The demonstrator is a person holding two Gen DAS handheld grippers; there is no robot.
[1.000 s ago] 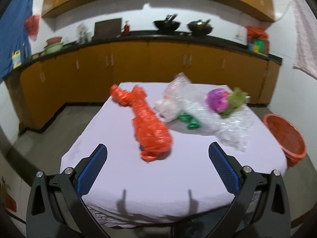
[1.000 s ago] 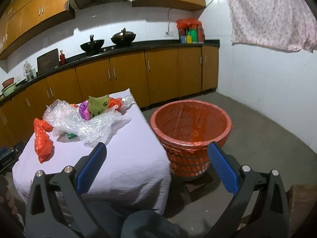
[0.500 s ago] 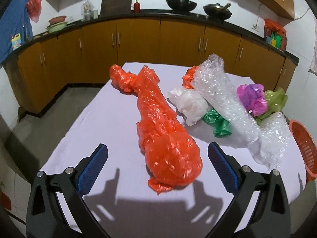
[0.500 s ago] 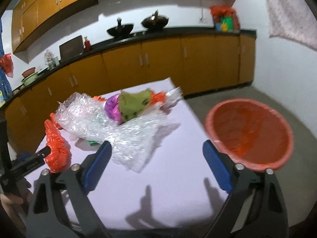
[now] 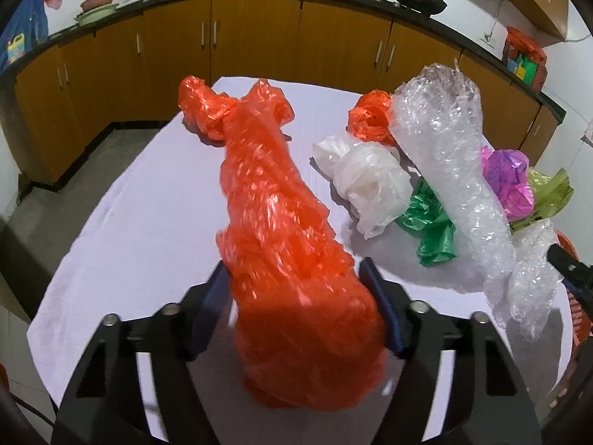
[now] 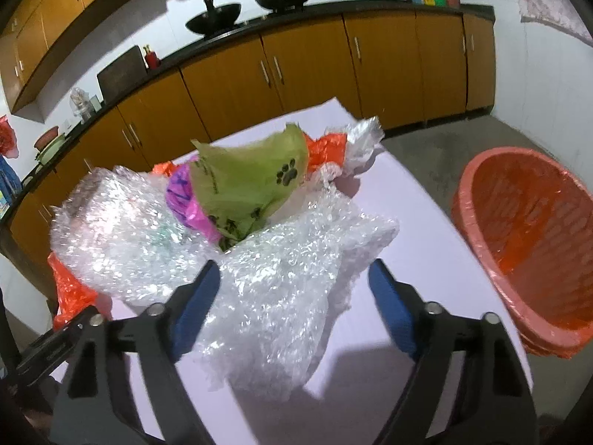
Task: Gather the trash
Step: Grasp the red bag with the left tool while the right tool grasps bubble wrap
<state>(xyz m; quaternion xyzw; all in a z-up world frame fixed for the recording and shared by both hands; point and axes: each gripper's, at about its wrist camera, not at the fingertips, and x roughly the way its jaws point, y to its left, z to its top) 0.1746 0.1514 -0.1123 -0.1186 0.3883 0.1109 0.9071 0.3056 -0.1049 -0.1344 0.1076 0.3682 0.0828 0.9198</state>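
Note:
A long crumpled orange plastic bag (image 5: 274, 215) lies on the white-covered table (image 5: 129, 204). My left gripper (image 5: 296, 285) is closing around its near, thick end, and both blue pads touch the bag's sides. A big wad of clear bubble wrap (image 6: 281, 267) lies in front of my right gripper (image 6: 296, 282), whose jaws are closing. The wrap sits between them against the left pad, with a gap at the right pad. A green paw-print bag (image 6: 252, 181) and a purple bag (image 6: 185, 200) rest on the wrap.
An orange mesh basket (image 6: 519, 222) stands on the floor off the table's right edge. White (image 5: 370, 185), green (image 5: 430, 222) and small orange (image 5: 370, 118) bags lie beside the bubble wrap (image 5: 456, 170). Wooden cabinets (image 5: 259, 48) with a dark counter run behind.
Both grippers moved forward and down over the table and narrowed. The left one now has the orange bag between its pads; the right one swung from the basket to the bubble wrap.

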